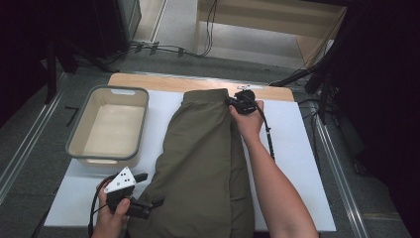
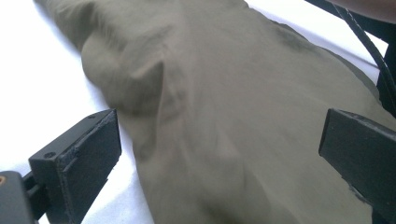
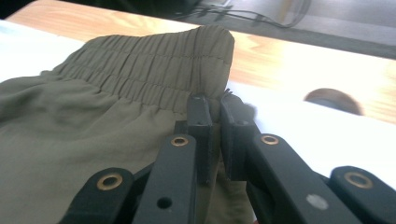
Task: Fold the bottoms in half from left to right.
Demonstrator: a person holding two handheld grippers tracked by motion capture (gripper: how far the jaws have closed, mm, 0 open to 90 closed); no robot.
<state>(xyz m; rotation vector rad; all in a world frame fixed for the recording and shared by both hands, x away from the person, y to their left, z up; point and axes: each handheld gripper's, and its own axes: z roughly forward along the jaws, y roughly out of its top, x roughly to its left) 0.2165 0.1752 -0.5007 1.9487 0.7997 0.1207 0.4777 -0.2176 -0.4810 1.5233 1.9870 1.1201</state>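
Nearest, the left gripper (image 1: 148,191) spreads its jaws wide at the near edge of the soft, folded olive trousers (image 1: 203,163) lying lengthwise on the white table cover (image 1: 297,163), whose far ribbed waistband corner the right gripper (image 3: 215,109) pinches, a smooth grey-rimmed bin (image 1: 79,144) standing just left.

Overhead light blew out the white sheet (image 1: 292,163); surroundings stayed dark, and both gripper views looked soft and blurred.

Olive trousers (image 1: 200,163): matt woven cloth, gathered elastic waistband (image 3: 154,74). Bin (image 1: 141,116): smooth grey plastic. Table (image 1: 163,82): light wood, matt white sheet (image 1: 297,148) over it. Right gripper (image 3: 215,116): matt black plastic.
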